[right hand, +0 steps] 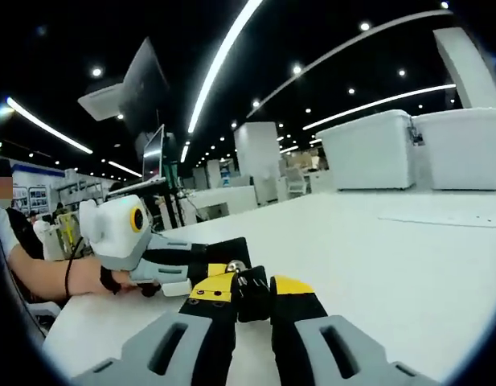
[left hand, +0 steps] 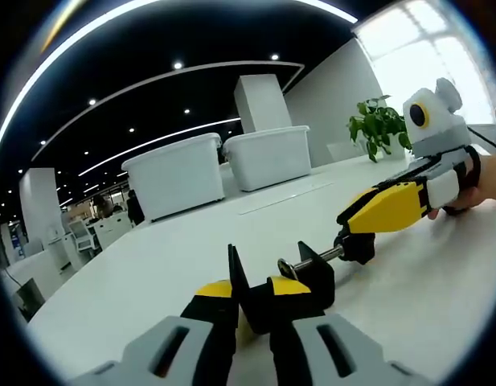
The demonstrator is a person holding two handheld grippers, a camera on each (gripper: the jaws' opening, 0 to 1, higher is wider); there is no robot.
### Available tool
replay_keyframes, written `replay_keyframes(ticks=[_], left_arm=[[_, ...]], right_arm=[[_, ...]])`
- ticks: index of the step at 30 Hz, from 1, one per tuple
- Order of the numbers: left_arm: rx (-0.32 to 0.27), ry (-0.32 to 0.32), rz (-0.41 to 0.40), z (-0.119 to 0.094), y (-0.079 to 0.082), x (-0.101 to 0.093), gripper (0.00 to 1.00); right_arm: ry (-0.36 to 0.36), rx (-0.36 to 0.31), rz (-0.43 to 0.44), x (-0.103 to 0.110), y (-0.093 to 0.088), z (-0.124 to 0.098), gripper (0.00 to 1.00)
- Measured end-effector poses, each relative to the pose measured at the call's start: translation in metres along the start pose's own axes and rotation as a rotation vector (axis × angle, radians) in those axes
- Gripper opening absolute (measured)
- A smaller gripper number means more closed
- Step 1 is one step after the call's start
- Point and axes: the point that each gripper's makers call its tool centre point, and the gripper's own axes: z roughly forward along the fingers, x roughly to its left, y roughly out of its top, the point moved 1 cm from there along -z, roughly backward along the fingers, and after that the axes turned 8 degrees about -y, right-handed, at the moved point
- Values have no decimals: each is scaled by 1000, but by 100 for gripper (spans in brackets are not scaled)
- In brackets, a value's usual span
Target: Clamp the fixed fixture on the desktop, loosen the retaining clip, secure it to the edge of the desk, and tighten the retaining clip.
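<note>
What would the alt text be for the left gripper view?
The left gripper is shut on a black clamp lying on a white desk, while the right gripper grips the clamp's screw handle. Behind stand two white storage bins and a potted plant.

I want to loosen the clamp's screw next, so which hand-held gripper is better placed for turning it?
Probably the right hand-held gripper: its jaws sit at the screw's knob, while the left hand-held gripper already pins the black clamp body on the desk.
</note>
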Motion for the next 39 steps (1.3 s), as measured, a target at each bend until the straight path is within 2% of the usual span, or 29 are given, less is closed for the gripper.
replay_keyframes(ticks=[2, 3, 4, 6, 8, 14, 16, 21, 23, 24, 25, 28, 31, 33, 35, 36, 39], left_arm=[[0, 0, 0, 0, 0, 0, 14], [0, 0, 0, 0, 0, 0, 14], [0, 0, 0, 0, 0, 0, 14], [0, 0, 0, 0, 0, 0, 14], [1, 2, -1, 0, 0, 0, 14], [1, 0, 1, 1, 0, 0, 14], [1, 0, 1, 2, 0, 0, 14], [2, 1, -3, 2, 0, 0, 14], [1, 0, -3, 2, 0, 0, 14], [1, 0, -3, 2, 0, 0, 14], [1, -1, -3, 3, 0, 0, 14], [-1, -9, -1, 3, 0, -1, 14], [-5, -19, -2, 4, 1, -3, 14], [-5, -20, -3, 4, 1, -3, 14], [-5, -20, -2, 4, 1, -3, 14], [-5, -20, -1, 4, 1, -3, 14], [-5, -20, 0, 4, 1, -4, 14]], right_arm=[[4, 21, -15, 1, -5, 2, 24], [24, 71, -46, 4, -15, 2, 27], [27, 94, -91, 6, -20, 3, 29], [2, 96, -121, 7, -21, 6, 25], [18, 83, -24, 7, -16, 3, 24], [26, 72, -40, 7, -15, 2, 23], [30, 67, -72, 8, -15, 2, 23], [15, 45, -247, 8, -13, 1, 22], [-7, 9, -425, 12, -12, 0, 22], [-15, -1, -454, 13, -12, -1, 22], [-23, -14, -522, 9, -11, 1, 22], [-8, -4, -449, 10, -12, -5, 22], [-1, -6, -336, 9, -9, -9, 21], [-6, -58, -281, 5, 3, -10, 18], [10, -83, -176, 4, 9, -12, 19], [25, -65, -131, 3, 7, -13, 20], [18, -27, -86, -2, 1, -10, 21]])
